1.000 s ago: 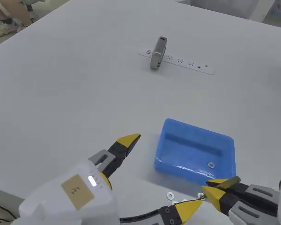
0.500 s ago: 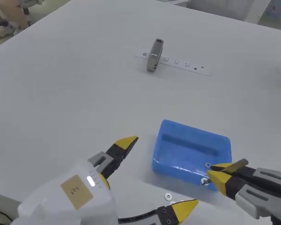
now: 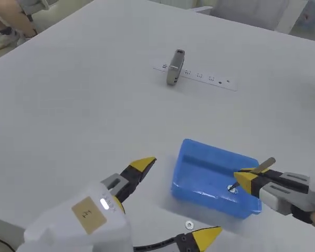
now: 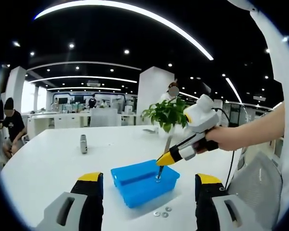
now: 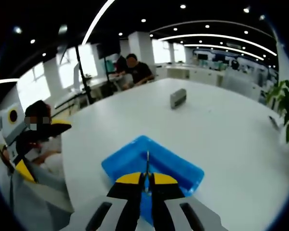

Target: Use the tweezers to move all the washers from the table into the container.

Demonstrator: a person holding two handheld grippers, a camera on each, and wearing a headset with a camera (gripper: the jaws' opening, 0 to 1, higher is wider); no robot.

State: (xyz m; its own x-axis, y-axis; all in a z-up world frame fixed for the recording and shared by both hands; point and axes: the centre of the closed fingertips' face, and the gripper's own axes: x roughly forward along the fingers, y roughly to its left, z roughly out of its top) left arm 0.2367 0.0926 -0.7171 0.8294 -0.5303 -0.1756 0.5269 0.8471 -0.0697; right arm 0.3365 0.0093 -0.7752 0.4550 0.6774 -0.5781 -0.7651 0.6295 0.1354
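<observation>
The blue container [image 3: 210, 163] sits on the white table near me. My right gripper [image 3: 245, 179] hovers over its right part, shut on the tweezers [image 3: 266, 164]. At the tweezers' tip, low inside the container, sits a washer [image 3: 232, 188]; whether it is still pinched I cannot tell. In the right gripper view the tweezers [image 5: 147, 163] point down into the container [image 5: 178, 166]. My left gripper [image 3: 176, 199] stands open in front of the container with nothing between its fingers. One washer [image 3: 189, 225] lies on the table between those jaws. The left gripper view has two washers [image 4: 157, 213] on the table.
A white power strip [image 3: 202, 77] with a grey adapter [image 3: 173, 67] plugged in lies at the far middle of the table. The left gripper view shows the person's hand on the right gripper [image 4: 169, 157] and a potted plant [image 4: 166, 113] beyond.
My right gripper has moved from the loose washers in front of the container up and over its front wall, carrying a washer in the tweezers. The left gripper has stayed put.
</observation>
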